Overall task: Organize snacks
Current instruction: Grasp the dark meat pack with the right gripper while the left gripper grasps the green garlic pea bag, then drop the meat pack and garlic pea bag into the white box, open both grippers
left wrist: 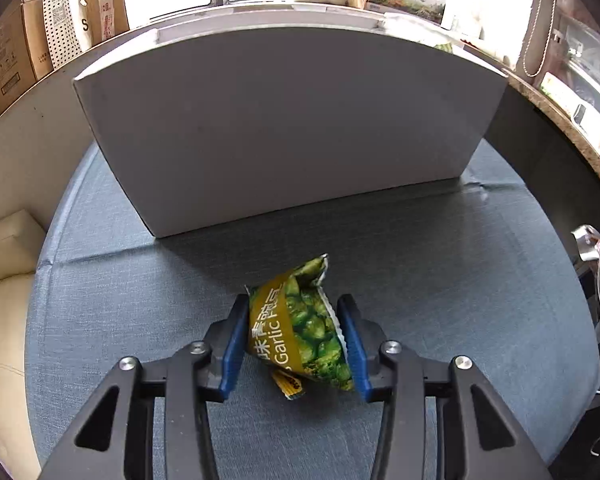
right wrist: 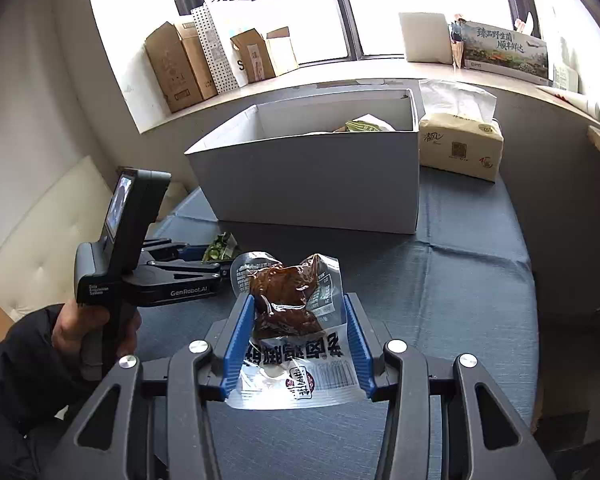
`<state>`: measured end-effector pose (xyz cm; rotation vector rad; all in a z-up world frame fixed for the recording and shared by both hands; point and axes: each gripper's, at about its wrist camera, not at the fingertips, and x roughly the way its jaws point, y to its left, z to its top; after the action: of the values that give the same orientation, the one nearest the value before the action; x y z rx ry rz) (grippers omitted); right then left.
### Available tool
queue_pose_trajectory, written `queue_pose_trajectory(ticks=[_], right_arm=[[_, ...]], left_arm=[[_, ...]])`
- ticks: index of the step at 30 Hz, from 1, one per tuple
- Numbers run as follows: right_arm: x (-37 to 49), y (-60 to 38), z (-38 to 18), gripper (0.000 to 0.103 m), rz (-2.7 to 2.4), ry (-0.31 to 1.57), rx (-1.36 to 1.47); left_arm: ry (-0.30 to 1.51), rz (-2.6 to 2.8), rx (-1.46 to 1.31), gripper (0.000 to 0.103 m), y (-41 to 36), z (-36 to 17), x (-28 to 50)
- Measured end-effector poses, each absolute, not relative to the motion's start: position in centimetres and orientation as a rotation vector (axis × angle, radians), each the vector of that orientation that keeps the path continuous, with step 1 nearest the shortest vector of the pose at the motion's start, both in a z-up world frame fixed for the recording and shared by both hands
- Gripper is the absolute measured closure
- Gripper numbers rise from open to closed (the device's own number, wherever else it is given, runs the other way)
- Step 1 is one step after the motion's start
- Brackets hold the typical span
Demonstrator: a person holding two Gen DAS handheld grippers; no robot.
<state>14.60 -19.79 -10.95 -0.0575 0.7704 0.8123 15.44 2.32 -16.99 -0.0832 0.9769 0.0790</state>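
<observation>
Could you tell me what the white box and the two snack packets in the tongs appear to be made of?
White box: matte card or paperboard, judging by its thin, folded walls. Green pea packet: glossy printed film, crinkled, with a crimped edge. Brown snack packet: clear shiny plastic, seemingly vacuum-sealed, with glare.

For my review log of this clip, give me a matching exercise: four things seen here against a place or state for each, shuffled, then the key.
Things:
1. green pea packet
2. clear pouch of brown meat
3. white box
4. tissue pack

Places or states:
A. open-topped, on the blue cloth
B. clamped in the left gripper
C. beside the box, near the windowsill
D. clamped in the right gripper

Pairs: 1-B, 2-D, 3-A, 4-C
</observation>
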Motion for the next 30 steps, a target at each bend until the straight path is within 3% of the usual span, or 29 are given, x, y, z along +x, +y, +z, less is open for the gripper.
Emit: queue_pose_trajectory(ticks=[14, 24, 30], right_arm=[[15.8, -18.1, -8.3, 0.054, 0.836, 0.718, -0.001], [23.1, -12.7, -1.6, 0.054, 0.803, 0.609, -0.057], [31.0, -9.5, -2.2, 0.054, 0.764, 0.699, -0.053]], left_arm=[[0.765, 0.073, -0.065, 0.055, 3.0, -6.1, 11.8], [0.640, 0.042, -0.098, 0.055, 6.2, 1.9, 18.6], [0.736, 0.079, -0.098, 0.055, 7.8, -0.3, 26.1]])
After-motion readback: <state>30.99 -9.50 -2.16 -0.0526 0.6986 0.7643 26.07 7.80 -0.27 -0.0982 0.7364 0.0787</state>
